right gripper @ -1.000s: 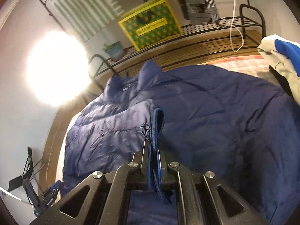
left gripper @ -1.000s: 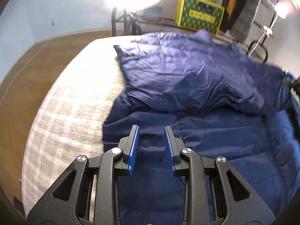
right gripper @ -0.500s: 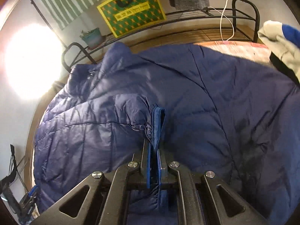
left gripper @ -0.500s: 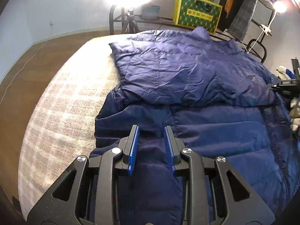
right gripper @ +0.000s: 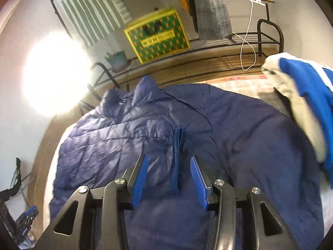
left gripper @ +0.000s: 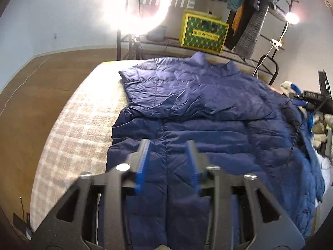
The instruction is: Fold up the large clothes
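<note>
A large navy puffer jacket (left gripper: 208,129) lies spread on the bed, one sleeve (left gripper: 187,95) folded across its chest. In the left wrist view my left gripper (left gripper: 168,145) hovers above the jacket's lower front; its jaws are opening and hold nothing. In the right wrist view the folded sleeve (right gripper: 116,143) ends in a ribbed cuff (right gripper: 175,156). That cuff stands between the fingers of my right gripper (right gripper: 168,161), whose jaws are opening, and the blue pads (right gripper: 141,177) are clear of the cloth on both sides.
A plaid bed cover (left gripper: 79,129) shows left of the jacket, with wood floor (left gripper: 31,95) beyond. A white and blue garment (right gripper: 301,95) lies at the bed's right. Behind stand a bright ring light (left gripper: 137,4), a black metal rack (right gripper: 249,39) and a yellow-green box (left gripper: 204,31).
The right gripper has opened and let go of the sleeve cuff, which now lies across the jacket. The left gripper has risen and drawn back, its jaws wider.
</note>
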A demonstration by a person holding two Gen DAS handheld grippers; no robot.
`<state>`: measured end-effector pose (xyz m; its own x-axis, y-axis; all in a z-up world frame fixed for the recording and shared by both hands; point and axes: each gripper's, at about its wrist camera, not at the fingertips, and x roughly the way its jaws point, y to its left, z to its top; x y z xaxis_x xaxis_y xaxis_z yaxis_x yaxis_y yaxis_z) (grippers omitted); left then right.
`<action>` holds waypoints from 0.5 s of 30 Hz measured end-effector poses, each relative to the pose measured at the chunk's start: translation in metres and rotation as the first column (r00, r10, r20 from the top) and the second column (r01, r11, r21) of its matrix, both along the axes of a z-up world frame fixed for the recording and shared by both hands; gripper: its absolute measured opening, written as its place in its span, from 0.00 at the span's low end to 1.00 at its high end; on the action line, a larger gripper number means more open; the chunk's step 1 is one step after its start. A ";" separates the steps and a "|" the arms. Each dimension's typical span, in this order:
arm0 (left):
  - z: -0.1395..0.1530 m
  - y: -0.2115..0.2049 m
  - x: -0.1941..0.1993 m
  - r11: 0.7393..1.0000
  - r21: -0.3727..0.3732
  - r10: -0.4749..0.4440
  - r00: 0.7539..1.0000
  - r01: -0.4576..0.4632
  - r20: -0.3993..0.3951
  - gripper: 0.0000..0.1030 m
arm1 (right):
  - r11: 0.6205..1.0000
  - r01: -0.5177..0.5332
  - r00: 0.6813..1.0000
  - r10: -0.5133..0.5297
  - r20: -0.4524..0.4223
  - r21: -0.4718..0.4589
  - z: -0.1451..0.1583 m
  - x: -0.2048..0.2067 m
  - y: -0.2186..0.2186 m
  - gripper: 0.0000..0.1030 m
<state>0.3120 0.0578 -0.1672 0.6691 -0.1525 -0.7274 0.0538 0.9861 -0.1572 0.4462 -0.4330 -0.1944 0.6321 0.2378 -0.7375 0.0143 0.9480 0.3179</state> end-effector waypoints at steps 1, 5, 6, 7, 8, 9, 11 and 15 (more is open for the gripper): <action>0.005 -0.001 -0.006 1.000 -0.008 0.000 1.000 0.000 0.003 0.45 | 1.000 0.002 1.000 -0.002 0.008 0.000 0.006 -0.008 -0.004 0.44; 0.023 -0.009 -0.030 1.000 -0.013 -0.011 1.000 0.011 0.007 0.46 | 0.999 0.038 0.998 -0.039 0.043 0.006 0.030 -0.061 -0.030 0.45; 0.026 -0.014 -0.035 1.000 -0.011 -0.016 1.000 0.016 0.010 0.47 | 0.999 0.049 0.998 -0.050 0.048 0.011 0.035 -0.078 -0.038 0.45; 0.029 -0.017 -0.040 1.000 -0.011 -0.022 1.000 0.022 0.014 0.49 | 0.998 0.055 0.997 -0.055 0.054 0.010 0.039 -0.088 -0.043 0.45; 0.032 -0.023 -0.045 0.999 -0.010 -0.032 0.999 0.032 0.017 0.49 | 0.998 0.065 0.996 -0.065 0.067 0.003 0.045 -0.105 -0.052 0.45; 0.034 -0.027 -0.049 0.999 -0.008 -0.039 0.999 0.039 0.019 0.49 | 0.997 0.073 0.994 -0.073 0.076 -0.006 0.049 -0.117 -0.058 0.46; 0.039 -0.039 -0.057 0.998 -0.008 -0.056 0.998 0.056 0.028 0.49 | 0.995 0.097 0.991 -0.095 0.094 -0.026 0.058 -0.149 -0.075 0.47; 0.046 -0.062 -0.071 0.995 -0.006 -0.097 0.995 0.097 0.038 0.49 | 0.987 0.145 0.985 -0.138 0.100 -0.068 0.067 -0.203 -0.107 0.47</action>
<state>0.2405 -0.0044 -0.1211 0.6777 -0.2238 -0.7005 0.1550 0.9746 -0.1615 0.2436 -0.5397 -0.1275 0.7234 0.0869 -0.6849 0.1234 0.9598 0.2521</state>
